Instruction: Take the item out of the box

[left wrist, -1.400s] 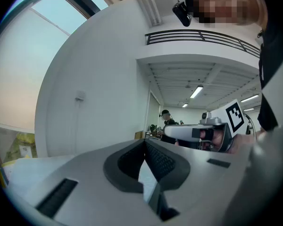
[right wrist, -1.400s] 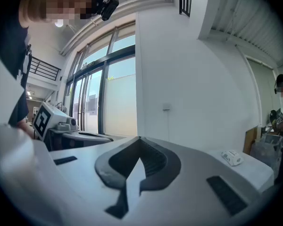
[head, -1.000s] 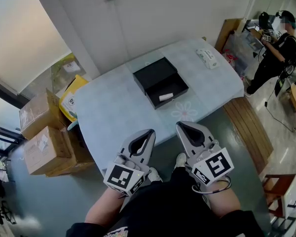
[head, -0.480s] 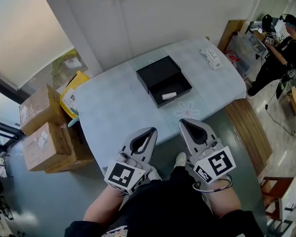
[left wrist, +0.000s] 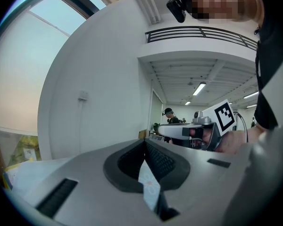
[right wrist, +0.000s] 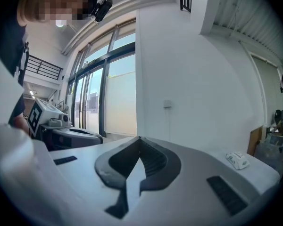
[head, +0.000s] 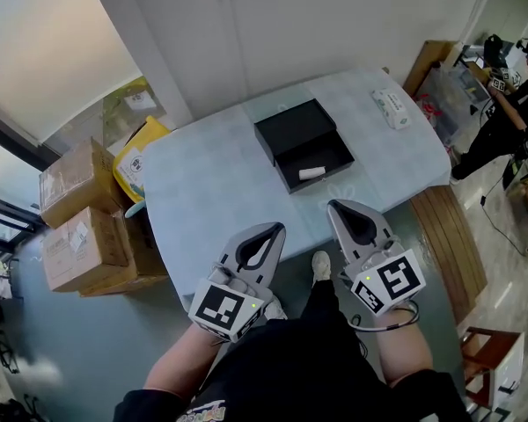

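Observation:
A black box [head: 304,144] lies open on the pale blue table [head: 202,192], its lid swung back toward the wall. A small white item [head: 311,173] rests inside the near half. My left gripper [head: 274,229] hangs short of the table's near edge, jaws shut and empty. My right gripper [head: 337,207] sits beside it, just below the box, also shut with nothing held. In the left gripper view the shut jaw tips [left wrist: 145,141] meet and the right gripper [left wrist: 188,131] shows beyond them. The right gripper view shows closed tips [right wrist: 139,139].
A white packet [head: 391,108] [right wrist: 237,159] lies at the table's far right corner. Cardboard boxes [head: 79,218] and a yellow bag [head: 136,161] stand left of the table. A wooden bench [head: 444,244] is on the right, with a person [head: 510,112] beyond it.
The view has drifted slightly, so the table and box sit a little further right and lower. Both grippers stay shut in much the same place.

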Available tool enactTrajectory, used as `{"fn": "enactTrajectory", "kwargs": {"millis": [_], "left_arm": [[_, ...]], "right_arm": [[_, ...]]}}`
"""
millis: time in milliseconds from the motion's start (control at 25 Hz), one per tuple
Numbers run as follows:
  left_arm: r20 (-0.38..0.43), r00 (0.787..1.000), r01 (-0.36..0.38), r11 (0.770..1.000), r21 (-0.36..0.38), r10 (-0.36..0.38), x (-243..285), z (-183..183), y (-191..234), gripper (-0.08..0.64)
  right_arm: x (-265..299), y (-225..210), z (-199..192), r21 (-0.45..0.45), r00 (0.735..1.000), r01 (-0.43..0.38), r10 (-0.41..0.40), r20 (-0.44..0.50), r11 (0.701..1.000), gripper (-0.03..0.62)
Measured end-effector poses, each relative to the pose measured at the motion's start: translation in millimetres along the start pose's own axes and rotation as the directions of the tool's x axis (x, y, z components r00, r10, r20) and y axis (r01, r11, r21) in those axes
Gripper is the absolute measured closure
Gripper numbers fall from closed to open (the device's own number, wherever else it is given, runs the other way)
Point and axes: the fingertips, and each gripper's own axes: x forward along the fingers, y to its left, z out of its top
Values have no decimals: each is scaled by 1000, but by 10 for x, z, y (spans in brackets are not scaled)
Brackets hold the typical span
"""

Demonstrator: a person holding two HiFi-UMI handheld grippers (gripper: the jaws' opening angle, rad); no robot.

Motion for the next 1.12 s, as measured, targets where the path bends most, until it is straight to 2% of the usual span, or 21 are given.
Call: {"fn": "enactTrajectory", "kwargs": {"millis": [320, 560, 840, 1120], "left_arm": [[-3, 996, -90, 996, -16, 90, 371, -60, 186, 558], [-11, 985, -169, 985, -17, 169, 658, -155, 350, 558], [-19, 977, -211, 977, -41, 211, 985, -309, 436, 558], [-31, 965, -262, 964, -47, 260, 1259, -506, 499, 558]], "right_arm": [[435, -527, -191, -2, 994, -82, 82, -72, 997, 583], [808, -898, -408, -5, 975, -168, 166, -145, 986, 583], [1211, -1176, -803, 1, 931, -273, 264, -252, 962, 583], [1488, -1365, -1240, -1, 863, -380, 355, -358, 925, 583]]}}
